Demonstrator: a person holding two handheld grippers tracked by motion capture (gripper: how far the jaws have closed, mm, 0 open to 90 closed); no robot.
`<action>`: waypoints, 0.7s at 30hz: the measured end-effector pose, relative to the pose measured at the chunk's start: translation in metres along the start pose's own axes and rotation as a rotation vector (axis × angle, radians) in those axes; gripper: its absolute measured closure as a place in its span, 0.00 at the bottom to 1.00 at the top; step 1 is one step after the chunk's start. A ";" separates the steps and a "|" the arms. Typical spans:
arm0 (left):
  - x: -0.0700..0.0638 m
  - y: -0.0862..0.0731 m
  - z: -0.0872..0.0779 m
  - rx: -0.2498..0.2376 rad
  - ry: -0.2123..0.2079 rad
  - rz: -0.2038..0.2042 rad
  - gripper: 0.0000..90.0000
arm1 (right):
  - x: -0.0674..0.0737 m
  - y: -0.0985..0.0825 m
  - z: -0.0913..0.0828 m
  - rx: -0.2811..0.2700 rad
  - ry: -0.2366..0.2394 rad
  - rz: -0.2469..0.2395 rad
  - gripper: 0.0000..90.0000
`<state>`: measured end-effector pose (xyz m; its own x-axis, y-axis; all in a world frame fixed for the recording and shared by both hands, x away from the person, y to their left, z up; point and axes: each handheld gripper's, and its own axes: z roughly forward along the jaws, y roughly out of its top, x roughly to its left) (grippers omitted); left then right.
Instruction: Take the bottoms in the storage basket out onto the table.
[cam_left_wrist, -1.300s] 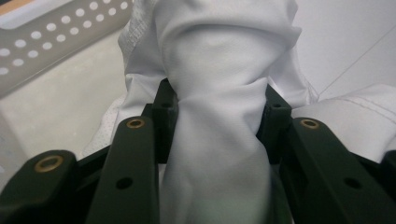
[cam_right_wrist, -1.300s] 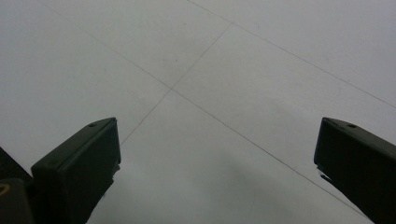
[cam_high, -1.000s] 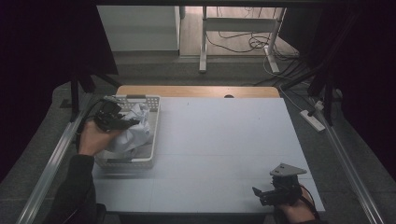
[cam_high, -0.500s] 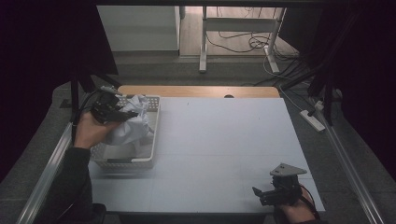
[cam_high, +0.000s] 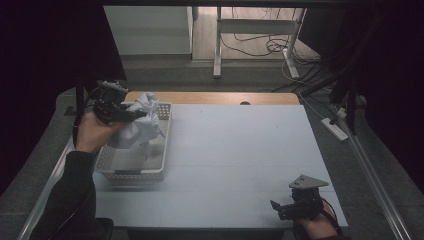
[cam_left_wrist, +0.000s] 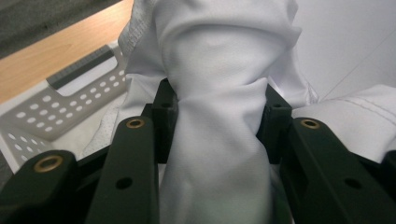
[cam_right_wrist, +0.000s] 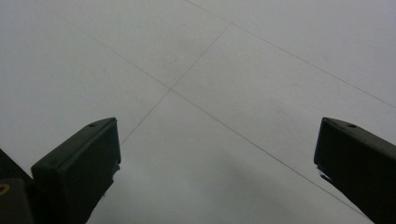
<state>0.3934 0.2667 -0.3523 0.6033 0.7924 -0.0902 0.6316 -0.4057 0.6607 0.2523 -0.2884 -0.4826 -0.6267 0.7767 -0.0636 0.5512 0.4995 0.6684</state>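
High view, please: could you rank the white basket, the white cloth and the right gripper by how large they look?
1. white basket
2. white cloth
3. right gripper
The cloth hangs raised, nearer the camera, so its rank over the gripper is unsure.

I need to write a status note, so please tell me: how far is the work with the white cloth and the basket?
Done: the left gripper is shut on the white cloth, bunched between its jaws. In hand: the cloth hangs lifted above the white basket, its lower end apparently not yet out. Left: clearing the basket and laying the cloth down, probably on the table. The right gripper rests open, holding nothing.
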 end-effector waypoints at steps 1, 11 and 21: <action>0.000 0.001 -0.001 -0.002 -0.002 0.001 0.66 | 0.000 0.000 0.000 0.000 0.000 0.000 0.01; -0.010 0.017 -0.009 -0.031 -0.015 0.021 0.66 | 0.000 0.000 0.000 0.000 0.001 0.000 0.01; -0.022 0.035 -0.005 -0.042 -0.041 0.051 0.66 | 0.000 0.000 0.000 -0.001 0.004 0.004 0.01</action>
<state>0.3998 0.2376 -0.3230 0.6541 0.7516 -0.0853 0.5792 -0.4252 0.6955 0.2526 -0.2889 -0.4826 -0.6266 0.7772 -0.0584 0.5529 0.4961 0.6695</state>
